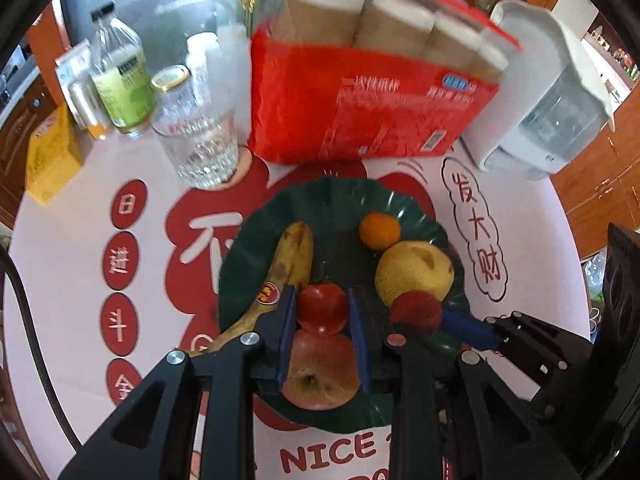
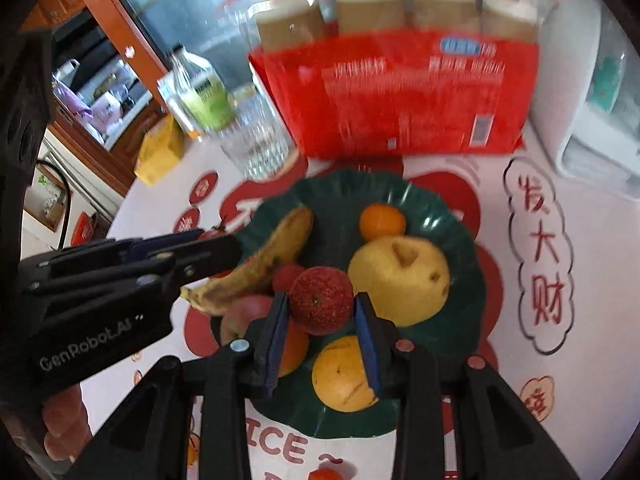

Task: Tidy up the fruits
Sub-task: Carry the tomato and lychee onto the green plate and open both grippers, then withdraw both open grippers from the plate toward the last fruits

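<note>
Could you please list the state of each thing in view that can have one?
left hand-held gripper: shut on small red tomato
right hand-held gripper: shut on bumpy red fruit
green plate: loaded with fruit
drinking glass: upright
green-label bottle: upright, capped
red cup package: sealed

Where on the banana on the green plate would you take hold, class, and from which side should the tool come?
Grip the banana across its thick middle, coming from above with the jaws crosswise to its length. It lies flat along the plate's left edge. Its far tip is clear, while the apple crowds its near end.
</note>
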Demonstrator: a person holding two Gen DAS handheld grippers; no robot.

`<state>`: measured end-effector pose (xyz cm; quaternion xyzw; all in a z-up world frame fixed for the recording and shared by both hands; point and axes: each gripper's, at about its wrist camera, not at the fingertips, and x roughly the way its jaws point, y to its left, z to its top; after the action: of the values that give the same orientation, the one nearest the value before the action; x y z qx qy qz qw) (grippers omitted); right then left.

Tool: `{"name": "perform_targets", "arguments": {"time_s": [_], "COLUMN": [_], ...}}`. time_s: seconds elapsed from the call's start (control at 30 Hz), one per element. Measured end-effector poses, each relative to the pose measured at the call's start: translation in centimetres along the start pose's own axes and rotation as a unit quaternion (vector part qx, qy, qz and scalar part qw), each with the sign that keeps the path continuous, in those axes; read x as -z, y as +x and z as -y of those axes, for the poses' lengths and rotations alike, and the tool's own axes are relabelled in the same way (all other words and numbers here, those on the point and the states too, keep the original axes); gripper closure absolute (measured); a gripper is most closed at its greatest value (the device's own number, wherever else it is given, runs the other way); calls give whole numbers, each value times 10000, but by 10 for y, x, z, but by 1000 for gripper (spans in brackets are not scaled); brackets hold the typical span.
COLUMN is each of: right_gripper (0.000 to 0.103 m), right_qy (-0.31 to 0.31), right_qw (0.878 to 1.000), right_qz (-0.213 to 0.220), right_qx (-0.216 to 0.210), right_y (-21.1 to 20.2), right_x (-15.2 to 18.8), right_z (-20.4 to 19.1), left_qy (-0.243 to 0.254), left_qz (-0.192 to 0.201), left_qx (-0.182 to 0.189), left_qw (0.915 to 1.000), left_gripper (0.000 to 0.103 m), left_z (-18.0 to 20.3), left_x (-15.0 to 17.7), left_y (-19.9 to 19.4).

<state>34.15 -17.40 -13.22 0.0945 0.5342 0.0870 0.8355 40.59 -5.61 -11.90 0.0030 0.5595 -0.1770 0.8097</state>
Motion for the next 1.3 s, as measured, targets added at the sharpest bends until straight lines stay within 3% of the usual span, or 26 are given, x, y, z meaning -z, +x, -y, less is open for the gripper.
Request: {"name": "perform_targets", "arguments": {"time_s": [0.17,0.23,0.3,0.37,0.47,0.8,1.23,1.3], "right_gripper": [69,67,64,59,55,55,54,49], "right_qy": [-70,-41,-25,-77,-240,-321,-299,-349], "right_qw": [9998,9996,9997,9996,9992,9991,9990,9986], "right_qz": [-185,-241,-236,-206,-123,-17,165,251], "right_qx": [94,135,109,147,301,280,302,298], "right_y": [16,19,20,18,14,-8,-65,-77], "right_x": [4,4,5,6,8,22,55,64], "right_z": [0,2,4,4,0,-6,-17,-20], "left_qy": [46,20,-25,-63,-91,-153,-408,-369], "left_qz": [-146,-170,-163,-82,-56,190,633,726], "left_qx": [7,57,109,104,107,34,-183,-248], "left_qw": [9999,9998,9998,9999,9999,9997,9970,9964], "left_gripper": [77,68,47,41,40,37,28,22], "left_z": [0,0,0,0,1,0,-12,-12], "left_x": [1,1,1,1,1,20,83,96], "left_y": [21,25,25,23,20,-17,-100,-115]}}
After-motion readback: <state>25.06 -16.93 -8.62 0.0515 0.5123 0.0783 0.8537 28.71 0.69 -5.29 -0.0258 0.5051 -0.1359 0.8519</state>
